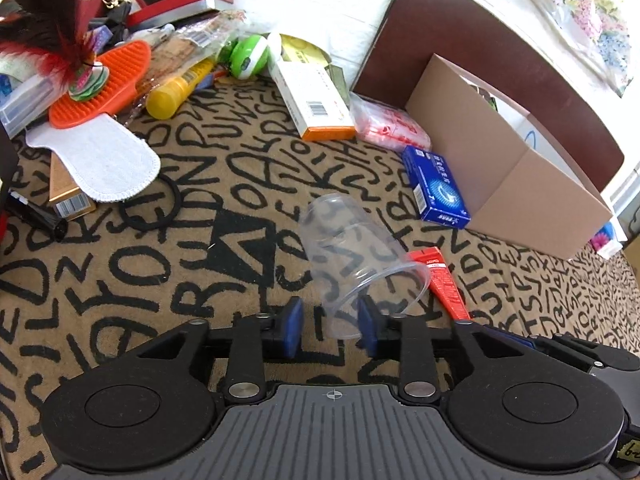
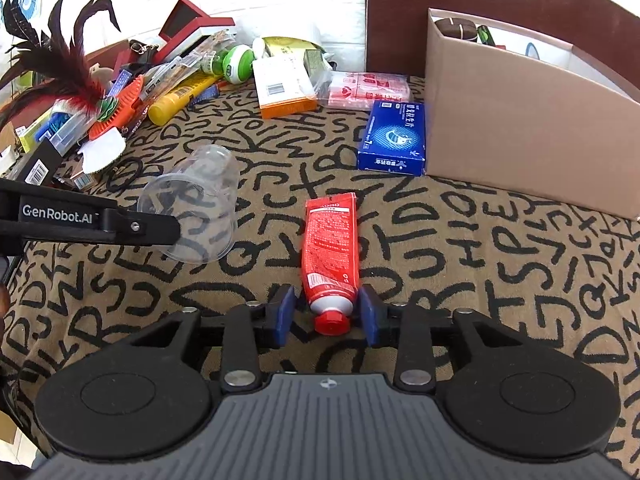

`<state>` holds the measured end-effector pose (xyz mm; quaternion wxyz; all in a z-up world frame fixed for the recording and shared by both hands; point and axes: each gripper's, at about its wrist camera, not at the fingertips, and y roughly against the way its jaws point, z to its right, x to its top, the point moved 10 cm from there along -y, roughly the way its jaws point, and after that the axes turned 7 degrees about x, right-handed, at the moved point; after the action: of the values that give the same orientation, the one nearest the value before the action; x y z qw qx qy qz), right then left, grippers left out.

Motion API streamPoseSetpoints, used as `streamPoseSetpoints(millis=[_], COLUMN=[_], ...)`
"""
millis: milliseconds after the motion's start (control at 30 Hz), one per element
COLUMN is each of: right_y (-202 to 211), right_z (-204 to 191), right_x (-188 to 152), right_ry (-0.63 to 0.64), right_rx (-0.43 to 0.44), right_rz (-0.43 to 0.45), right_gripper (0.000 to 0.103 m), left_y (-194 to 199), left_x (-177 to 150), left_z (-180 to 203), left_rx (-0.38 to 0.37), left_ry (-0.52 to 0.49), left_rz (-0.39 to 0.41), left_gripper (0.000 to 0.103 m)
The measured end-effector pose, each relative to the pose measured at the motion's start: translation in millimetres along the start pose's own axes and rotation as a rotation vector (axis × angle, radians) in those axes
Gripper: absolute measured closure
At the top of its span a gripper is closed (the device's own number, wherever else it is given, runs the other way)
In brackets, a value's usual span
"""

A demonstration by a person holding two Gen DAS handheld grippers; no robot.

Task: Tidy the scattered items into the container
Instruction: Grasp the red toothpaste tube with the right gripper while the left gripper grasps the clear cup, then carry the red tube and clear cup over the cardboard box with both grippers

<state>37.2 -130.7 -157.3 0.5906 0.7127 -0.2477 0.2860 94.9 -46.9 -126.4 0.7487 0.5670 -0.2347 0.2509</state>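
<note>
Reaching for: red tube (image 2: 330, 256), lying near the cardboard box (image 2: 532, 120).
My right claw (image 2: 328, 314): half open around its cap end, not squeezing.
My left claw (image 1: 330, 326): half open at the clear cup (image 1: 356, 256).
Worry: slippery tube could squirt out.

White lettering reading "GenRobot.AI" is showing on the black arm of the left tool (image 2: 96, 216) in the right wrist view. The tan carpet (image 2: 480, 240) is carrying black hand-drawn capital letters all over, forming no clear words. Barcodes are showing on the white and orange flat carton (image 2: 280, 92) and on the red squeeze tube (image 2: 330, 252); their other print, and that on the blue flat box (image 2: 394, 136), is staying too small to read.
</note>
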Motion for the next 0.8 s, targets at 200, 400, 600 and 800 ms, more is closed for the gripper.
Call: streamPoseSetpoints(millis=[200,400,600,800], right_y=[-4.0,-5.8,-8.5,-11.8], right_z=[2.8,3.3,4.0,1.3], right_x=[5.0,7.0,8.5,9.8], right_ry=[-0.002,0.002,0.003,0.016], right_rx=[-0.013,-0.015,-0.016,0.005], right_rz=[0.002,0.002,0.000,0.001], right_gripper=[0.062,0.062,0.062,0.067], left_y=[-7.5,-10.4,-12.9,-19.7], left_x=[1.9,0.0,-0.2,-0.6], left_z=[5.9,10.3,13.6,13.7], left_rx=[0.001,0.000,-0.001,-0.002], left_ry=[-0.029,-0.042,-0.048,-0.053], left_rz=[-0.019,-0.028,-0.038,-0.059], left_gripper=[0.069,0.070,0.070,0.080])
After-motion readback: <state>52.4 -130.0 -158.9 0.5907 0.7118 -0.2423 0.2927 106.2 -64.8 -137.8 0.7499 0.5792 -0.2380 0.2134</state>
